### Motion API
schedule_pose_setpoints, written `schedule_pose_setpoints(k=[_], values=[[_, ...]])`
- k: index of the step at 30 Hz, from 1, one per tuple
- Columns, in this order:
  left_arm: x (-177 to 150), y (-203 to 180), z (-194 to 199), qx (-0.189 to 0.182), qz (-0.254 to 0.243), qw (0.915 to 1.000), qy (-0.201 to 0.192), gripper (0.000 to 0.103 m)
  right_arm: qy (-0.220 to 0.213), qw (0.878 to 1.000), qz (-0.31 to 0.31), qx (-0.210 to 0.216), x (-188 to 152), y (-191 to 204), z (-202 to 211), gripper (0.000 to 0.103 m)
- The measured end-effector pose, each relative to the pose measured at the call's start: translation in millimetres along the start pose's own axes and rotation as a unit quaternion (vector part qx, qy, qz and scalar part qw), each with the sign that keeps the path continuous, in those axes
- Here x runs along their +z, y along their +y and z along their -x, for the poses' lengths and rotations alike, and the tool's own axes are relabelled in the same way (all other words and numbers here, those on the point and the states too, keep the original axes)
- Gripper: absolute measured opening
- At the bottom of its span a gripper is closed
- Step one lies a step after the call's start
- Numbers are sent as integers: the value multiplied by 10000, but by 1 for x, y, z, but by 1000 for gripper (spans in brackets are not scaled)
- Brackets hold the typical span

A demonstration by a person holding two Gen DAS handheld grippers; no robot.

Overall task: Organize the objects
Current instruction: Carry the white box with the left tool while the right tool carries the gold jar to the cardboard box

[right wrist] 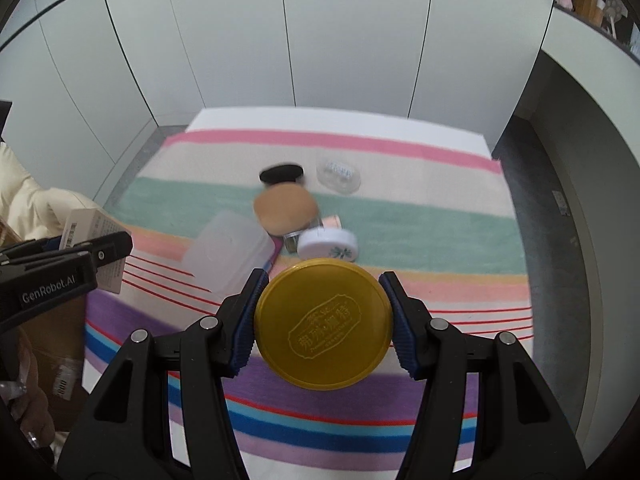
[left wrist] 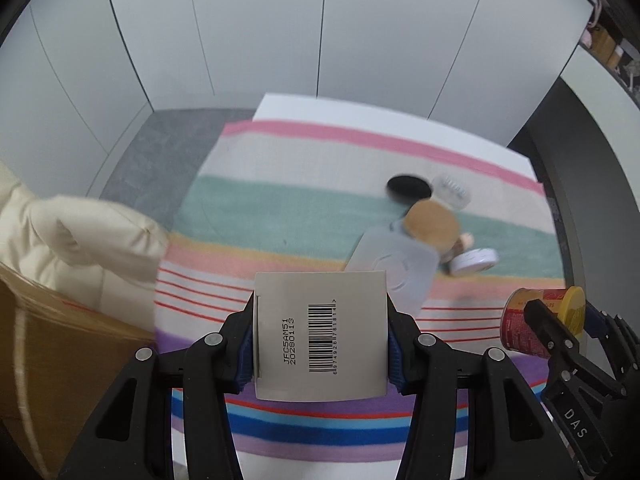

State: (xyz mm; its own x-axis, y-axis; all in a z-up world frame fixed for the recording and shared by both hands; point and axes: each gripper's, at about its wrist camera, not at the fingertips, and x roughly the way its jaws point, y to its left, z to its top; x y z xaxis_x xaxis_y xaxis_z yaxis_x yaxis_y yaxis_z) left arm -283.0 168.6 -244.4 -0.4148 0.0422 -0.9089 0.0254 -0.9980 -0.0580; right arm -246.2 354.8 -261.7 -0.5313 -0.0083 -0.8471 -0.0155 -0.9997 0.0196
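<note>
Left gripper (left wrist: pixel 320 338) clamped on a white carton (left wrist: pixel 320 336), blue pads pressed to both side walls, barcode face toward the camera. Carton held clear above the striped cloth (left wrist: pixel 280 200).

Right gripper (right wrist: pixel 324 326) clamped on a can with a yellow lid (right wrist: pixel 323 324), pads against the lid's rim on either side. Red body of the can seen only from the left wrist view (left wrist: pixel 524 326). Can also held off the cloth.

Left lying on the cloth, grouped near the green stripe: a frosted plastic box (right wrist: pixel 230 254), a jar with a tan cork-like lid (right wrist: pixel 285 211), a black oval item (right wrist: pixel 281 173) just behind the jar, a clear round container (right wrist: pixel 338 174) beside the black item, and a white round tin (right wrist: pixel 329 243) with a green print, touching or nearly touching the jar's base. A small pinkish item (right wrist: pixel 332 222) between jar and tin, too blurred to identify.

Cardboard box (left wrist: pixel 48 352) at the left edge of the cloth, a cream padded sleeve (left wrist: pixel 80 236) above it. White panelled wall (right wrist: pixel 320 40) behind the table. Shelf clutter at upper right, too small to make out.
</note>
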Motion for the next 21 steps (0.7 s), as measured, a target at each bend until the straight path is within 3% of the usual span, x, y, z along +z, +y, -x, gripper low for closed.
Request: schedule_pose_setpoints(k=[6, 12, 21], values=[[23, -1, 51, -147, -57, 9998, -89, 52, -79, 10000, 33, 0, 23, 6, 46, 59], [43, 0, 113, -59, -200, 9990, -401, 52, -231, 9997, -14, 114, 52, 8, 104, 59], [47, 0, 190, 18, -443, 9966, -688, 52, -444, 9989, -10, 121, 74, 14, 176, 59]])
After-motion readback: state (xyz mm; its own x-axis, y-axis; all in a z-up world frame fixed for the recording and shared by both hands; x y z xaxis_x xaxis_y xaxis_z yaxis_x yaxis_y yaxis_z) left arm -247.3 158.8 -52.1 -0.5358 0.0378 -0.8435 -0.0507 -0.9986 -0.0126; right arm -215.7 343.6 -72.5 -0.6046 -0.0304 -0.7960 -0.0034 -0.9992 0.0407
